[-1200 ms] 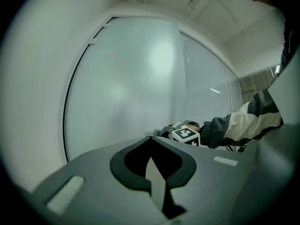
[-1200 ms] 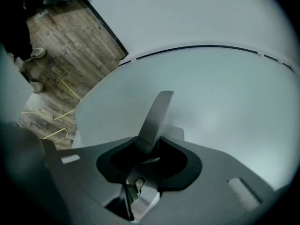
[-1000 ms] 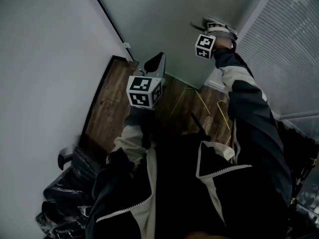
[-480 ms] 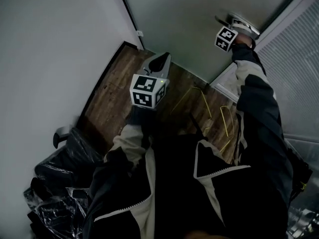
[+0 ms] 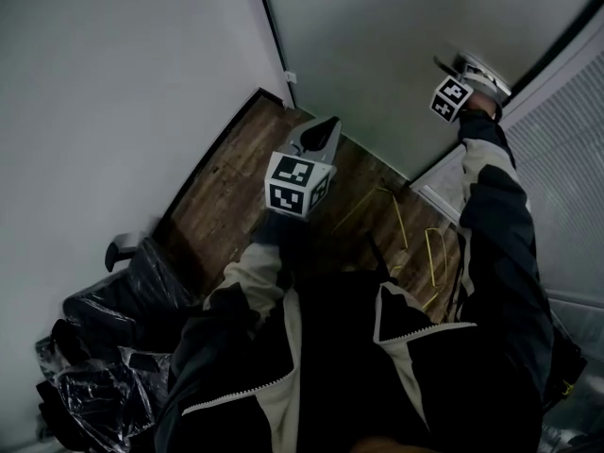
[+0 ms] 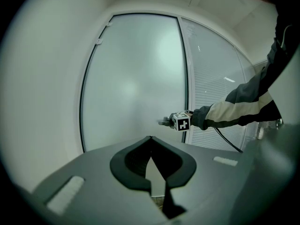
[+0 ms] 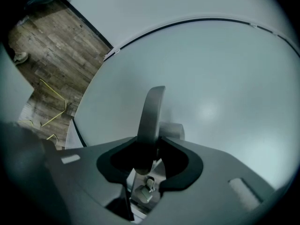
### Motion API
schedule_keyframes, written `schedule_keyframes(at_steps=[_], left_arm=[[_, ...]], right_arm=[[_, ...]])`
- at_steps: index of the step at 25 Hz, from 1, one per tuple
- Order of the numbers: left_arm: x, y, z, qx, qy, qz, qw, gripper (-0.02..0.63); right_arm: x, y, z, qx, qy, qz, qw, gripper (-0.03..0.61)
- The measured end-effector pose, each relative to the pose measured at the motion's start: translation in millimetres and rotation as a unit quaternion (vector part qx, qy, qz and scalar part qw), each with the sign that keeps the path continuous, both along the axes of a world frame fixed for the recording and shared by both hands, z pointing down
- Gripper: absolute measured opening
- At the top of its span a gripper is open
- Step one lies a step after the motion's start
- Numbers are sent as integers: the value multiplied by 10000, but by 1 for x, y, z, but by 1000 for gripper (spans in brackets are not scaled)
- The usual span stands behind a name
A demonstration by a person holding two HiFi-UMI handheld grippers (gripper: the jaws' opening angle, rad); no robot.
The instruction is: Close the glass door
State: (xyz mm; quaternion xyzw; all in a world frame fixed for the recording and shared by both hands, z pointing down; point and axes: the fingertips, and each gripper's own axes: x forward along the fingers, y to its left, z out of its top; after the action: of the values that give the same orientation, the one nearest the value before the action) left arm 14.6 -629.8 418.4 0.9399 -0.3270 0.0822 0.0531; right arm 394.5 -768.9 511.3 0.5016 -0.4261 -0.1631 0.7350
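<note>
The frosted glass door (image 5: pixel 377 45) fills the top of the head view and the middle of the left gripper view (image 6: pixel 136 78). Its grey lever handle (image 7: pixel 153 111) stands between the jaws of my right gripper (image 7: pixel 149 138), which is shut on it. In the head view that right gripper (image 5: pixel 453 64) is at arm's length against the door's right side. My left gripper (image 5: pixel 326 125) hangs lower in the middle over the floor, shut and holding nothing, with its tips meeting (image 6: pixel 150 138). It points toward the door, and the right gripper (image 6: pixel 169 121) shows beyond it.
A white wall (image 5: pixel 113 83) runs along the left. A panel with slatted blinds (image 5: pixel 566 149) stands right of the door. Yellow wire frames (image 5: pixel 401 220) lie on the wood floor (image 5: pixel 226 196). Black plastic bags (image 5: pixel 104 347) sit at the lower left.
My right gripper, still on the handle, has moved rightward in the head view with the door. The left gripper has drifted slightly right and lower.
</note>
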Motion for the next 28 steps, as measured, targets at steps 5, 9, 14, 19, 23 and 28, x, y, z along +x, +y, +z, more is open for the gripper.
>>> schedule_keyframes(at_steps=[5, 9, 14, 19, 23, 28], left_arm=[[2, -1, 4, -92, -71, 3, 9999, 2], [-2, 5, 4, -37, -97, 15, 9999, 2], [1, 0, 3, -92, -13, 110, 9999, 2], [9, 1, -3, -105, 210, 247, 9994, 2], [24, -2, -12, 53, 284, 432, 9986, 2], [47, 6, -17, 101, 429, 767, 9961, 2]], right_arm=[[-1, -8, 3, -33, -145, -78, 9999, 137], [-12, 2, 0, 125, -649, -55, 9978, 179], [-52, 16, -21, 589, -1216, -339, 9902, 190], [-128, 65, -60, 1791, -3284, -329, 9268, 146], [-191, 114, -77, 2560, -5249, -218, 8115, 96], [-229, 179, -82, 2986, -5970, -112, 7445, 15]])
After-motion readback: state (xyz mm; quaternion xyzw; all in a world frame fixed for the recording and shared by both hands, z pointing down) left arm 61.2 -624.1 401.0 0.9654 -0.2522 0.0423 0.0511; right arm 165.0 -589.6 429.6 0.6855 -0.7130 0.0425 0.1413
